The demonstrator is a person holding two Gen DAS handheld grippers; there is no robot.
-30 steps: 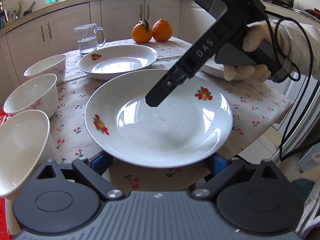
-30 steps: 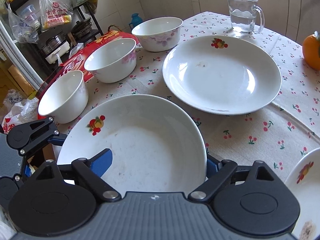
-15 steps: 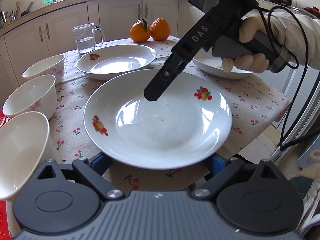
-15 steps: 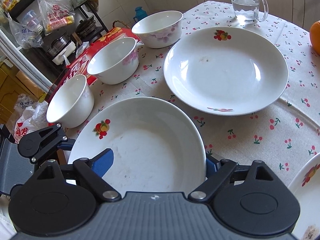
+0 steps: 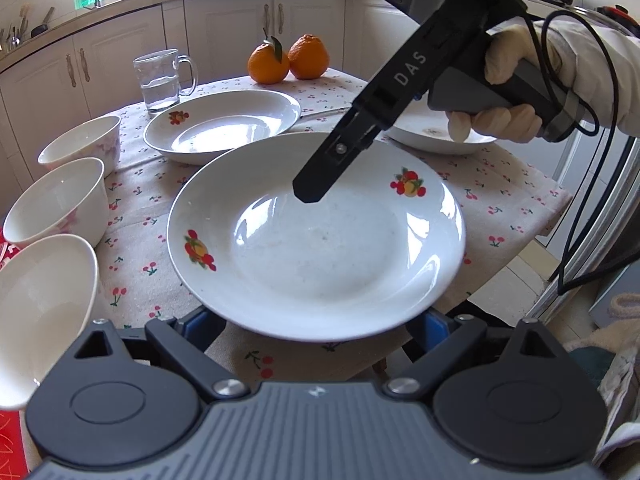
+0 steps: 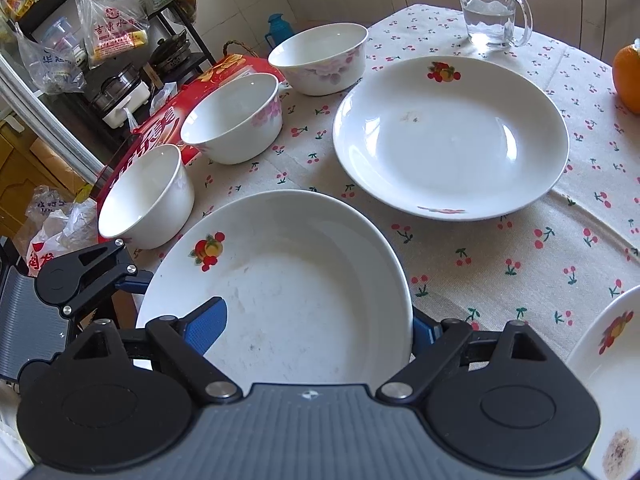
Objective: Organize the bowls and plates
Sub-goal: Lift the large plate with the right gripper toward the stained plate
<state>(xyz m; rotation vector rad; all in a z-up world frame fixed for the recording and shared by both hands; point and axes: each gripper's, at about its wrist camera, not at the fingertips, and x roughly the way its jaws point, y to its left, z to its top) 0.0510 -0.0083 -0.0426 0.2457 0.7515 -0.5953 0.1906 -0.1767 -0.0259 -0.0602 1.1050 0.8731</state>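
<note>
A white fruit-print plate [image 5: 316, 240] is lifted above the table edge, also in the right wrist view [image 6: 280, 280]. My right gripper [image 6: 316, 322] is shut on the plate's rim, one blue pad inside the dish. My left gripper [image 5: 316, 322] sits under the plate's near rim, jaws wide; its fingers are hidden. A second plate [image 5: 222, 124] lies further back, also in the right wrist view [image 6: 450, 136]. A third plate [image 5: 436, 134] lies at the right. Three white bowls [image 6: 144, 196] [image 6: 232, 116] [image 6: 320, 58] line the left edge.
A glass mug of water [image 5: 162, 80] and two oranges [image 5: 288, 60] stand at the table's far side. A red box [image 6: 160, 128] lies beside the bowls. Kitchen cabinets [image 5: 240, 28] run behind. A shelf with bags [image 6: 92, 36] stands beyond the table.
The held plate has risen a little and shifted toward the second plate. Both grippers moved with it.
</note>
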